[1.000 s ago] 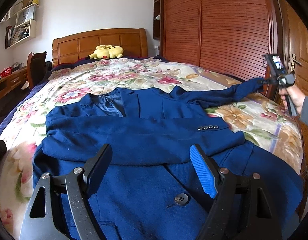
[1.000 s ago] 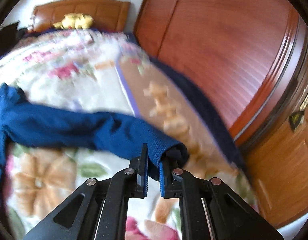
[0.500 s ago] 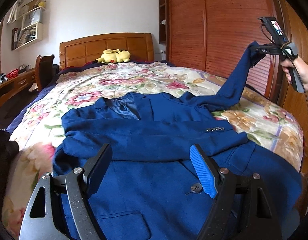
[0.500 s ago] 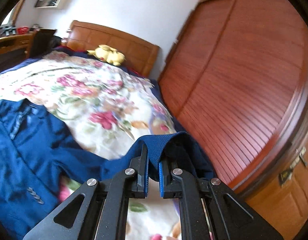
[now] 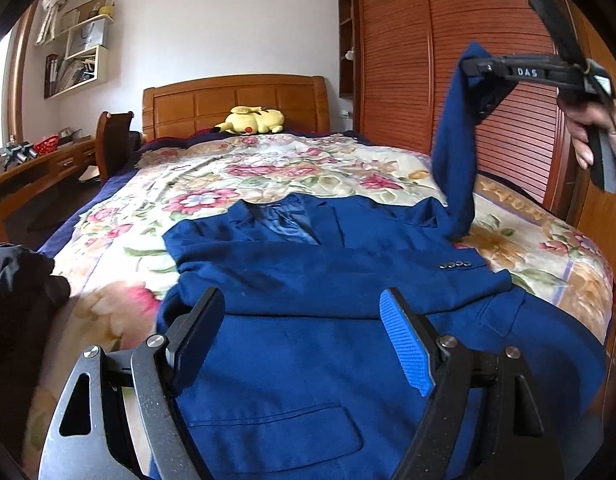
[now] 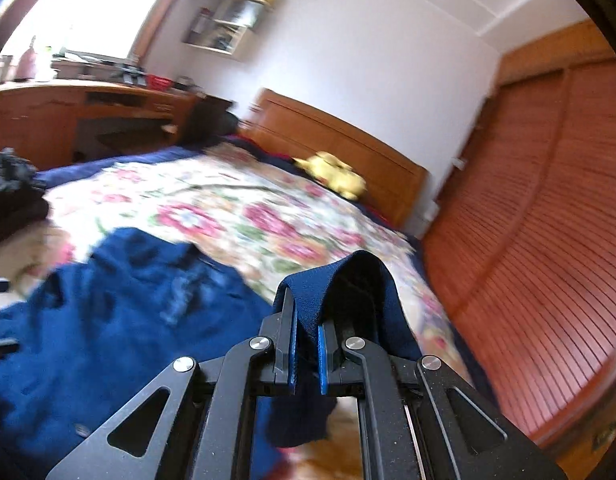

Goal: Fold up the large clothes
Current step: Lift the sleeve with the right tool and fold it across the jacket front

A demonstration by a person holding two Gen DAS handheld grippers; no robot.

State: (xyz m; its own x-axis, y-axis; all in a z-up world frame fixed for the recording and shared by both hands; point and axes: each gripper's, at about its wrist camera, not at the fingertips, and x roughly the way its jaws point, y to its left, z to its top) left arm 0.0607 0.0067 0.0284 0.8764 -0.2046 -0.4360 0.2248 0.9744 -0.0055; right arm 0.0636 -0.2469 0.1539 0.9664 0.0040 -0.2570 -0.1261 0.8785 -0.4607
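Spread face-up on the floral quilted bedspread (image 5: 268,176): dark blue woollen suit jacket (image 5: 308,344), one sleeve already folded across the chest. Other blue sleeve (image 5: 455,168) lifted clear of the bed, its cuff pinched between the clamped pads of the right gripper (image 6: 306,354). Left gripper (image 5: 304,344) hovering above the jacket's lower front, fingers spread wide, empty. Step in hand, apparently: laying the lifted sleeve over the chest. Best done by carrying the cuff across in a low arc, keeping the sleeve untwisted, aligning it parallel over the folded one. Worth pinning the shoulder seam down to stop the body dragging sideways.
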